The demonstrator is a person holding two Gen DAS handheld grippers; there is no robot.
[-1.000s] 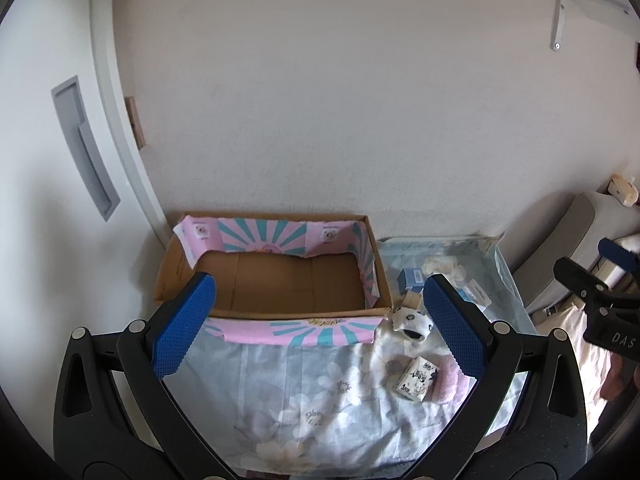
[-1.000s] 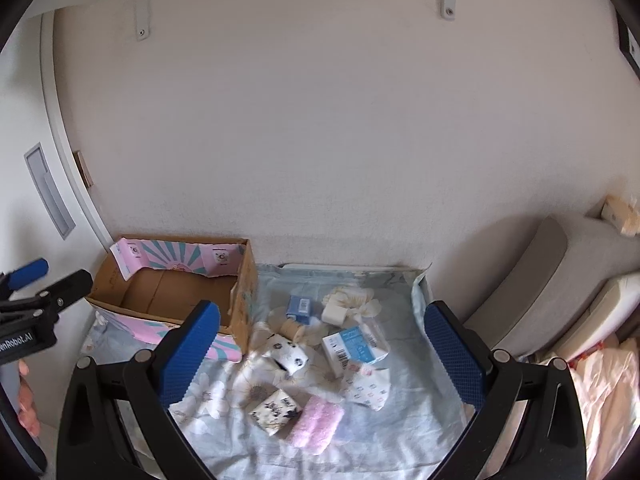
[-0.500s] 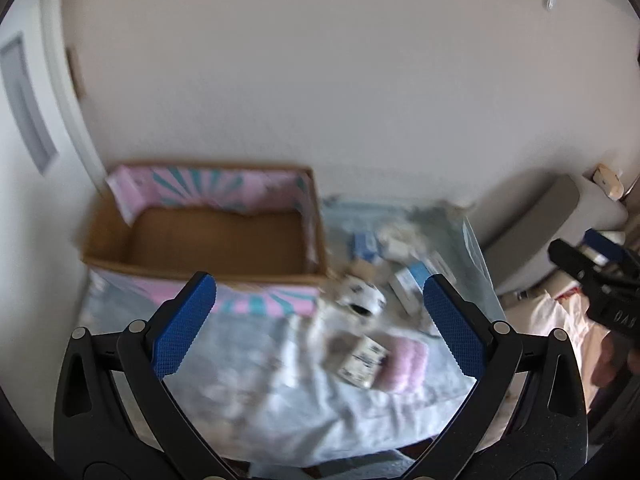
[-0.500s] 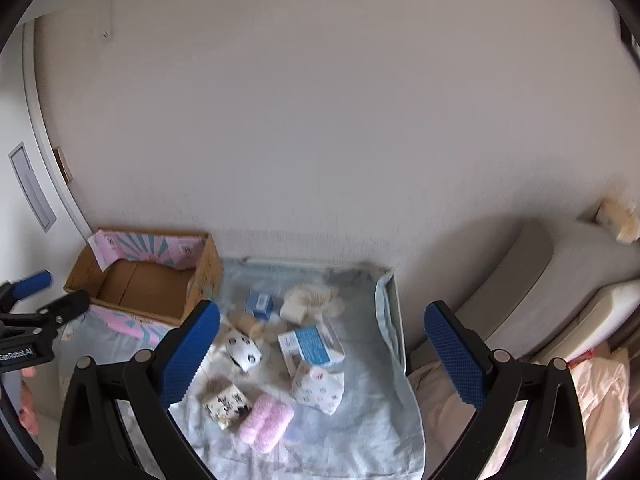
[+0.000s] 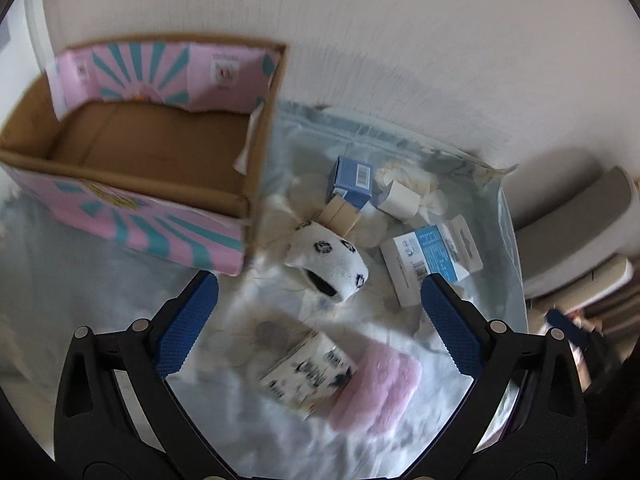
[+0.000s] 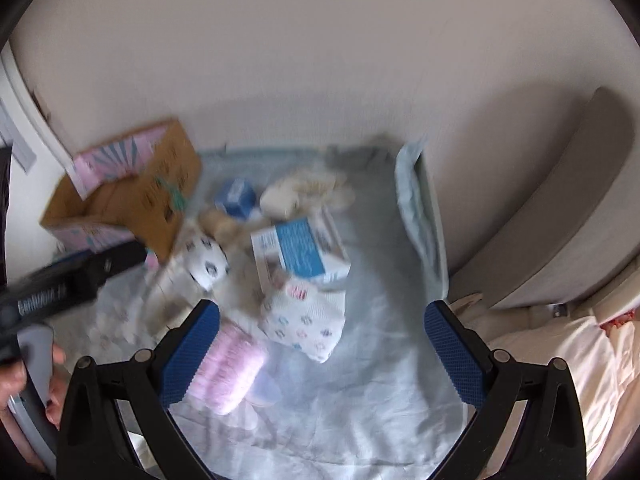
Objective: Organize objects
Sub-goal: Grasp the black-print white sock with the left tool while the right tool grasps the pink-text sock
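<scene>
Since half a sec ago both tools have dropped in closer & lower over the pile; the box, w/ the items, now sits bigger in the left view, which has swung right toward the clutter.

Step in hand, I'd say: approach for a first pick. Nothing's in the cardboard box (image 5: 152, 148) yet, so the task is barely begun. To do it well: commit to one item per tool, come down w/ fingers straddling it, close only once it's centred. The spotted sock roll (image 5: 328, 260) is soft, sits clear of its neighbours & is just right of the box's near right corner, so an easy first grab. The printed carton (image 5: 304, 368) touches the pink towel roll (image 5: 376, 388); expect one to drag the other.

Pose: left tool (image 5: 316, 328) spread wide, holding nothing, angled down, carton and pink roll between its fingers. Right tool (image 6: 320, 352) also wide, empty, over the paw-print pouch (image 6: 304, 320), blue-white packet (image 6: 300, 252) just beyond. All on the pale bedsheet (image 6: 360, 400). Both views blurred, mid-motion.
</scene>
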